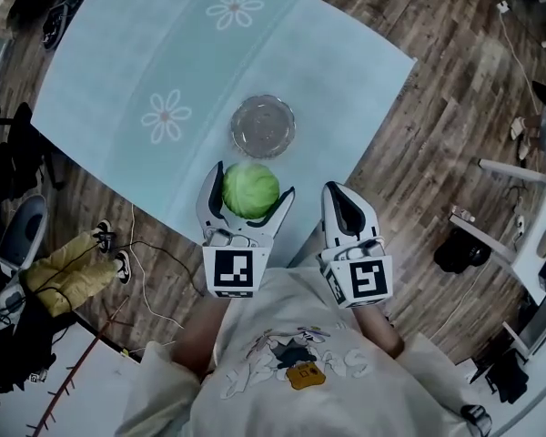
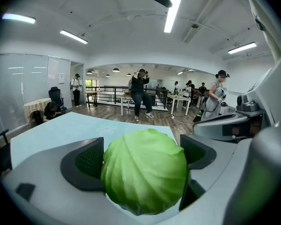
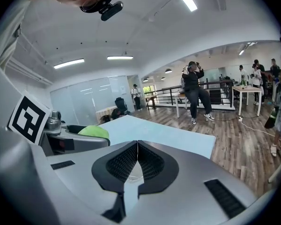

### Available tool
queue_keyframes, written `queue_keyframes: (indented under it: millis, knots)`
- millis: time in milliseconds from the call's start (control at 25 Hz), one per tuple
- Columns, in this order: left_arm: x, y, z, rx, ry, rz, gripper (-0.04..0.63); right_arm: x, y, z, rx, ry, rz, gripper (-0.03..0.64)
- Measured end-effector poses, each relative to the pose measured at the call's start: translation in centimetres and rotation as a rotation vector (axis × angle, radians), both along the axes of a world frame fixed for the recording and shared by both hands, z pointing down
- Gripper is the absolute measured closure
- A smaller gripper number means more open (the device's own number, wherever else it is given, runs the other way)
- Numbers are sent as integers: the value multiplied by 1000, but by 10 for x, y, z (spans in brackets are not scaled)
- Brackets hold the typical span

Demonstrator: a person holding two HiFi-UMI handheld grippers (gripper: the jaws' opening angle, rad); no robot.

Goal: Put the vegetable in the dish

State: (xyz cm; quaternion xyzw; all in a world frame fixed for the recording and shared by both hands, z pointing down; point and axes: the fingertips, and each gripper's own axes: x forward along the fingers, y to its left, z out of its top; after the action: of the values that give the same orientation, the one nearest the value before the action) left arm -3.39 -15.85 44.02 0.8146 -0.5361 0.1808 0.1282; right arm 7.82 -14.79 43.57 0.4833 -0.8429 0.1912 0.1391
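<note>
one cabbage (image 1: 250,190) clamped in left tool (image 1: 252,181), near glass dish (image 1: 263,127); right tool (image 1: 339,189) closed

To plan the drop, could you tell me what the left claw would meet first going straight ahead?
Likely the dish, which lies straight ahead of the left claw and its cabbage. Its own view looks level, though, so it may pass above the dish; height is unclear.

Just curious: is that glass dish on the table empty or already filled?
Empty. Its glass shows bare, and the cabbage sits clamped in the left tongs, short of it.
</note>
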Motion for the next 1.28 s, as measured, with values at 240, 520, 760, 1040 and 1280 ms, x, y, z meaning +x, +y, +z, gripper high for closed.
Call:
queue_keyframes:
  millis: [240, 520, 760, 1040, 1280]
  knots:
    - [-4, -18, 22, -37, 3, 2, 78, -7, -10, 9, -16, 10, 19, 594]
    - [-10, -36, 52, -69, -12, 4, 78, -14, -18, 17, -23, 16, 41, 594]
    - [-10, -48, 87, -132, -3, -13, 78, -17, -16, 25, -40, 13, 45, 594]
    - [-12, -65, 122, -178, -19, -16, 78, -20, -18, 27, -43, 19, 46, 594]
    - [-12, -73, 136, -191, -30, -11, 78, -19, -21, 33, -43, 28, 55, 594]
